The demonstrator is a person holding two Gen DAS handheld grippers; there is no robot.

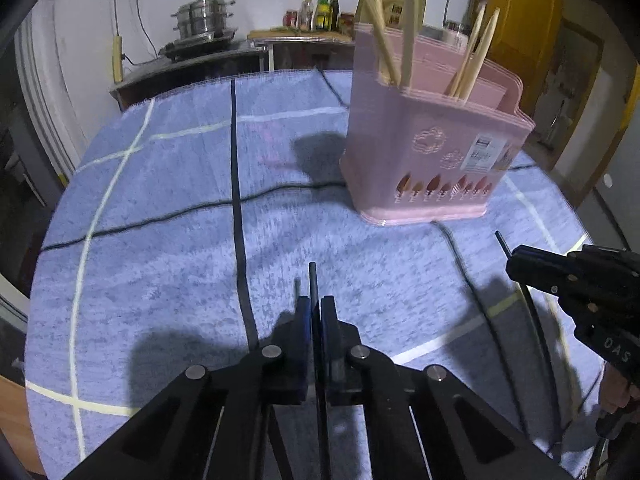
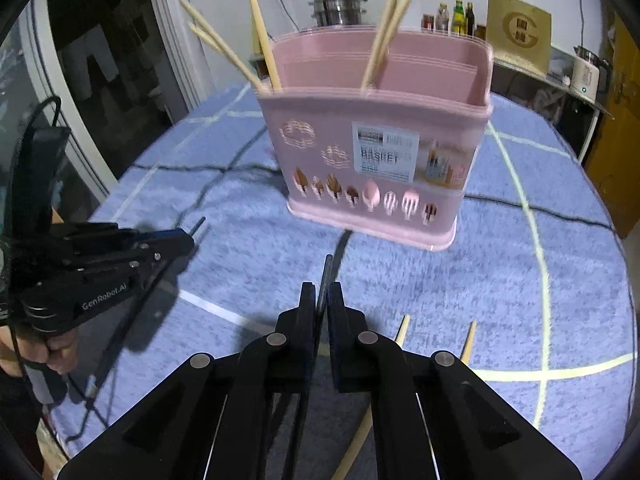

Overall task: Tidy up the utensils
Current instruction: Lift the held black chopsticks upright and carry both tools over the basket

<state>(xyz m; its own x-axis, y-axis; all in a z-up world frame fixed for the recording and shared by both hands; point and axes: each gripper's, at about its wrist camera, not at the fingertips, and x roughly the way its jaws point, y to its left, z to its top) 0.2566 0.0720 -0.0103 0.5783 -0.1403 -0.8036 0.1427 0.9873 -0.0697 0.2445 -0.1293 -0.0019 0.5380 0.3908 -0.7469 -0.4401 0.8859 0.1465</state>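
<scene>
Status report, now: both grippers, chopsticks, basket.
Left gripper shut on black chopstick. Right gripper shut on another. Pink basket ahead, path clear. Two wooden chopsticks on cloth.

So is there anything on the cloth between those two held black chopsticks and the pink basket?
Nothing visible. The left gripper and right gripper each pinch a black chopstick, and only bare blue cloth lies ahead of the pink basket.

Cloth-covered table (image 2: 560, 280) under pink basket (image 2: 376, 184)
</scene>
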